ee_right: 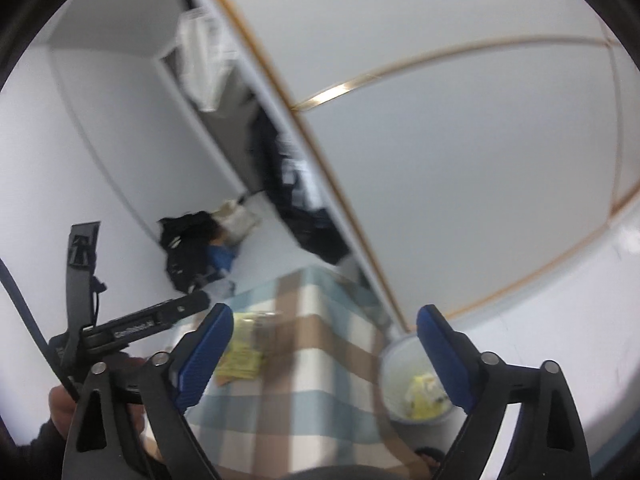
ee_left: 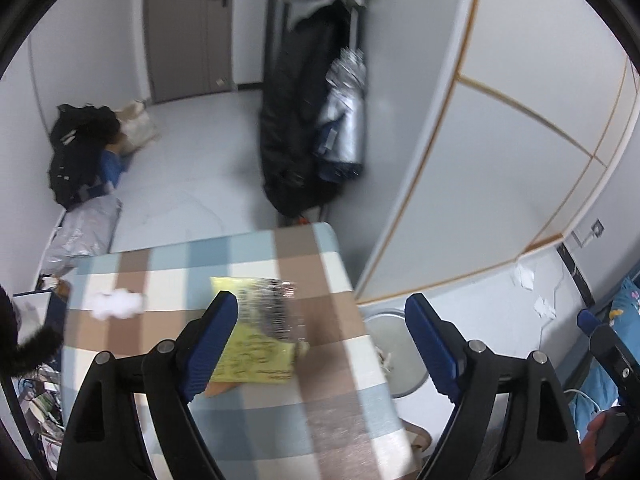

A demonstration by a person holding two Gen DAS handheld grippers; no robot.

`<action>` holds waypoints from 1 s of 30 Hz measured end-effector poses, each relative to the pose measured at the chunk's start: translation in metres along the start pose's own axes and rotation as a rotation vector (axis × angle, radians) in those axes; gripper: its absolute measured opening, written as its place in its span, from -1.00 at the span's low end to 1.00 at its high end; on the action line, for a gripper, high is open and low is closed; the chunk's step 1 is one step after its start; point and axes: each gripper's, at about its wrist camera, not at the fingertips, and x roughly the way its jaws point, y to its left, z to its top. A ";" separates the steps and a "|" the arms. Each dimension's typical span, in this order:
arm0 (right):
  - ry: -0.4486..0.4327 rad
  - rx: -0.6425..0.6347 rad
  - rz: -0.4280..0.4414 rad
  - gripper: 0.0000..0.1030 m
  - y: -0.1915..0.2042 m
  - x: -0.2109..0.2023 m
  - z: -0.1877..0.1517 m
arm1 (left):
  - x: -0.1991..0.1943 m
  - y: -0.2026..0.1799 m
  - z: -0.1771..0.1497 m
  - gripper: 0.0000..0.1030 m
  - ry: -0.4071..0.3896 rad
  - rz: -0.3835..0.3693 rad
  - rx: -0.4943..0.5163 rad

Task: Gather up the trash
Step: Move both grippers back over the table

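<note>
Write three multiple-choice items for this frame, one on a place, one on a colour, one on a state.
1. Where is the crumpled white tissue?
A. On the checked tablecloth
B. In the bin
C. Between the jaws

2. What colour is the flat snack packet on the checked tablecloth?
A. Red
B. Yellow
C. Black

3. How does the left gripper stand?
A. Shut on the packet
B. Shut on nothing
C. Open, holding nothing

Answers:
1. A, it lies on the cloth, left of the packet.
2. B, yellow printed wrapper.
3. C, its blue pads stand wide apart above the table.
</note>
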 end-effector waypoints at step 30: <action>0.242 -0.259 0.037 0.96 0.169 0.107 -0.101 | -0.038 0.189 -0.078 0.63 -0.029 0.114 -0.253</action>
